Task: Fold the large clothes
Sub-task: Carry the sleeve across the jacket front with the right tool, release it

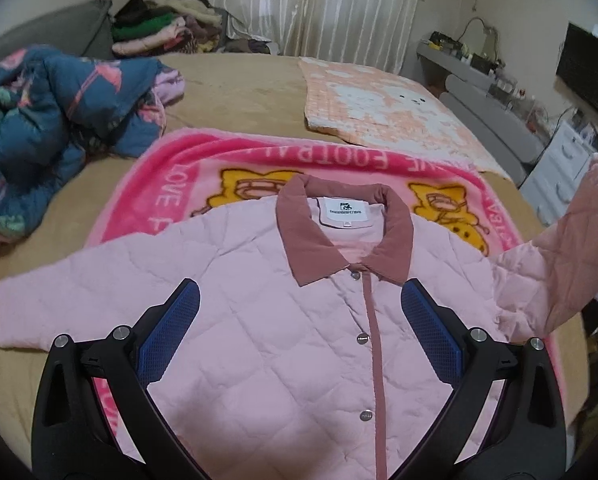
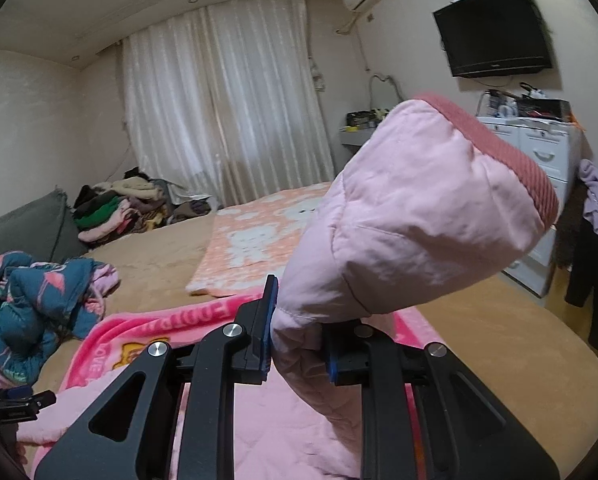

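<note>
A pale pink quilted jacket [image 1: 283,320] with a dusty-rose collar [image 1: 323,236] lies front up, snapped shut, on a pink cartoon blanket [image 1: 171,176] on the bed. Its left sleeve appears folded across the body. My left gripper [image 1: 299,300] hovers open above the chest, blue pads wide apart and touching nothing. My right gripper [image 2: 299,336] is shut on the jacket's right sleeve [image 2: 411,208], lifted off the bed with the rose cuff [image 2: 511,156] sticking up. That raised sleeve [image 1: 559,248] shows at the right in the left wrist view.
A blue floral duvet [image 1: 51,116] is bunched at the left. A peach patterned blanket [image 1: 379,100] lies beyond the jacket. Piled clothes [image 1: 163,28] sit by the curtain. White drawers [image 2: 539,152], a wall TV [image 2: 495,28] and hanging garments [image 2: 595,240] stand right of the bed.
</note>
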